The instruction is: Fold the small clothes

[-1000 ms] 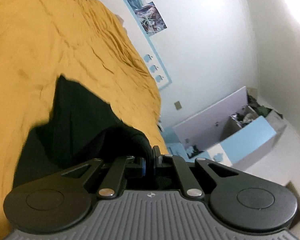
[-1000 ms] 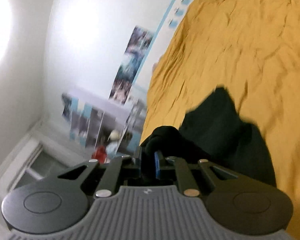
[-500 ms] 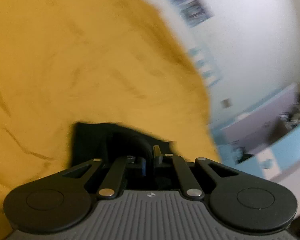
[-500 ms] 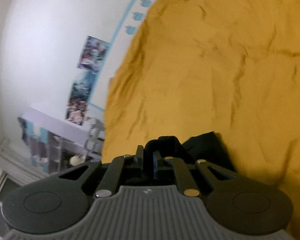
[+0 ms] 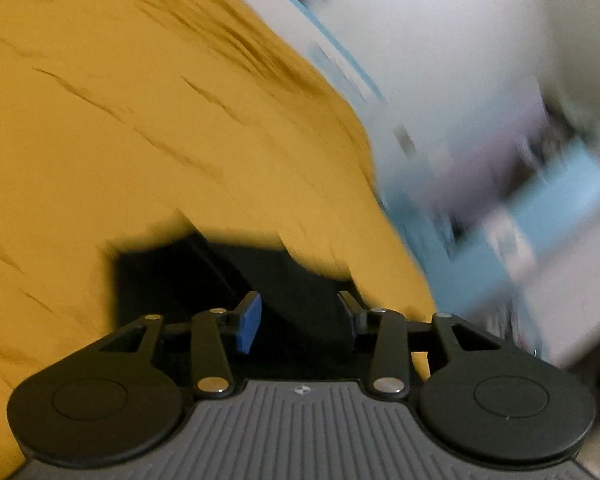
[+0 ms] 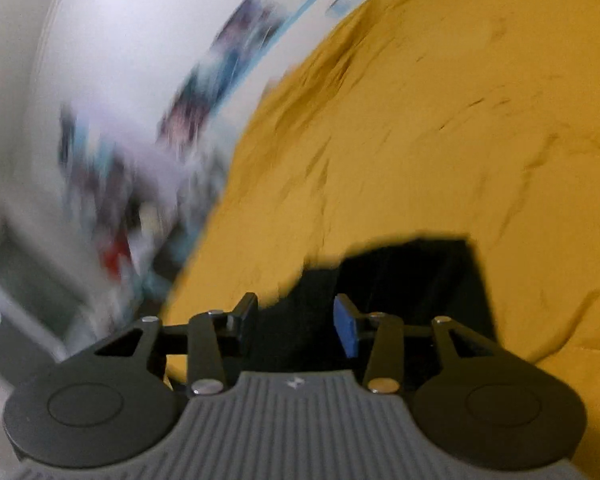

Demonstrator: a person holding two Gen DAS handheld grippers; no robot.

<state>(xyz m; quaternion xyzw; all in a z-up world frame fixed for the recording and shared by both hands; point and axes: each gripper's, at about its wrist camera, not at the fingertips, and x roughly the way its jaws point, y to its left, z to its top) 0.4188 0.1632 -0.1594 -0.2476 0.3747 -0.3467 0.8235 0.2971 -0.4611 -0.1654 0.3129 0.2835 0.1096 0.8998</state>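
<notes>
A small black garment (image 5: 228, 276) lies on the mustard-yellow bed cover (image 5: 140, 140), just ahead of my left gripper (image 5: 300, 312). The left jaws are opening and stand apart, the cloth lying below and between them with no pad pressing on it. In the right wrist view the same black garment (image 6: 412, 280) lies flat on the yellow cover (image 6: 440, 140) in front of my right gripper (image 6: 296, 316). Those jaws are opening too, parted over the cloth's near edge without gripping it. Both views are blurred by motion.
The bed's edge runs close on the right in the left wrist view, with a white wall (image 5: 440, 40) and blurred light-blue furniture (image 5: 540, 216) beyond. In the right wrist view the edge is on the left, with the wall and posters (image 6: 228, 72) behind.
Both grippers were shut on the black garment and have let go, jaws now parted. The garment has dropped from hanging to lying flat on the cover. Both views have swung and rolled.
</notes>
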